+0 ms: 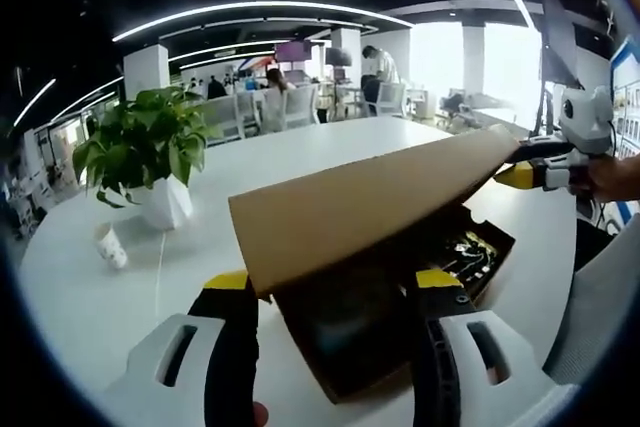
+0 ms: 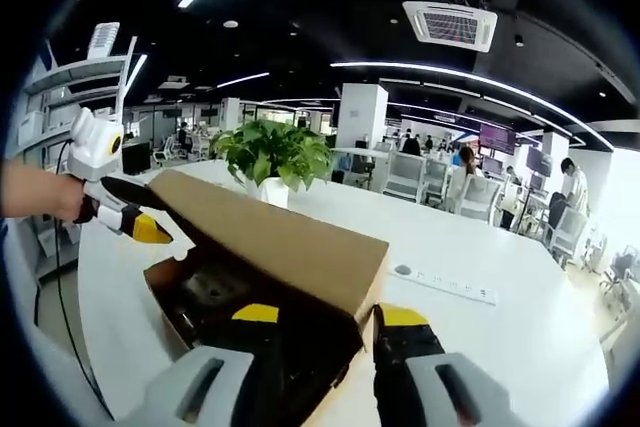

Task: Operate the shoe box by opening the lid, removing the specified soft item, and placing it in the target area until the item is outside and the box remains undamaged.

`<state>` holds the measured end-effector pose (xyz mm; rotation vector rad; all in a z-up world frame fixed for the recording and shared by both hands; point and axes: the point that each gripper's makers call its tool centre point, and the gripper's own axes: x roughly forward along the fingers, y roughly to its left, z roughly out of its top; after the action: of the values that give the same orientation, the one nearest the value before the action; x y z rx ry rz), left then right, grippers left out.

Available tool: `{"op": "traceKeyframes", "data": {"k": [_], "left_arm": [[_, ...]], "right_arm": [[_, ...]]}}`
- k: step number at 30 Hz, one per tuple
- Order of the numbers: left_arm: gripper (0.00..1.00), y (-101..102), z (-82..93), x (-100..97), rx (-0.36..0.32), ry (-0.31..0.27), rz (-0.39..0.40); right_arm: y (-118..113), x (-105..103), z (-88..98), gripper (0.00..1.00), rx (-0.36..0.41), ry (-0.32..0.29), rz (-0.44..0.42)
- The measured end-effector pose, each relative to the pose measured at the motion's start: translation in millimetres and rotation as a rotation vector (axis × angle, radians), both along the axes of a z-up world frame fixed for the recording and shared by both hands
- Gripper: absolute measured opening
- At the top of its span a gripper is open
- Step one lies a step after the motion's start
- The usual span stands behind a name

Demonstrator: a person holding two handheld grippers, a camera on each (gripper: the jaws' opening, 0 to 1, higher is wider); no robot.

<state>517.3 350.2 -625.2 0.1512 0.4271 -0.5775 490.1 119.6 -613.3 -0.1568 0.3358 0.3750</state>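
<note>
A brown cardboard shoe box (image 1: 330, 367) lies on the white table, its lid (image 1: 370, 197) tilted up like a ramp. Inside are dark contents (image 1: 465, 247), too dim to name. My left gripper (image 1: 334, 281) stands open, its yellow-tipped jaws wide apart on either side of the lid's near corner. At the lid's far corner my right gripper (image 1: 525, 167) comes in from the right, its yellow tip under the edge. In the right gripper view the lid (image 2: 280, 242) slopes over the box (image 2: 190, 302). The right gripper (image 2: 328, 314) is open around its corner, and the left gripper (image 2: 150, 219) meets the far corner.
A potted plant (image 1: 150, 152) in a white pot stands on the white table (image 1: 100, 317), with a paper cup (image 1: 112, 247) lying beside it. A white power strip (image 2: 445, 284) lies on the table past the box. Office chairs and people fill the background.
</note>
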Motion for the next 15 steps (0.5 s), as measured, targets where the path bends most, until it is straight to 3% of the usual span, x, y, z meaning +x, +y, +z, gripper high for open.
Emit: {"op": "traceKeyframes", "data": {"k": [15], "left_arm": [[0.59,-1.6,4.8,9.7,-0.004,-0.002,-0.002]], "right_arm": [[-8.0,11.2,6.0,0.2,-0.006,-0.01,-0.013]]}}
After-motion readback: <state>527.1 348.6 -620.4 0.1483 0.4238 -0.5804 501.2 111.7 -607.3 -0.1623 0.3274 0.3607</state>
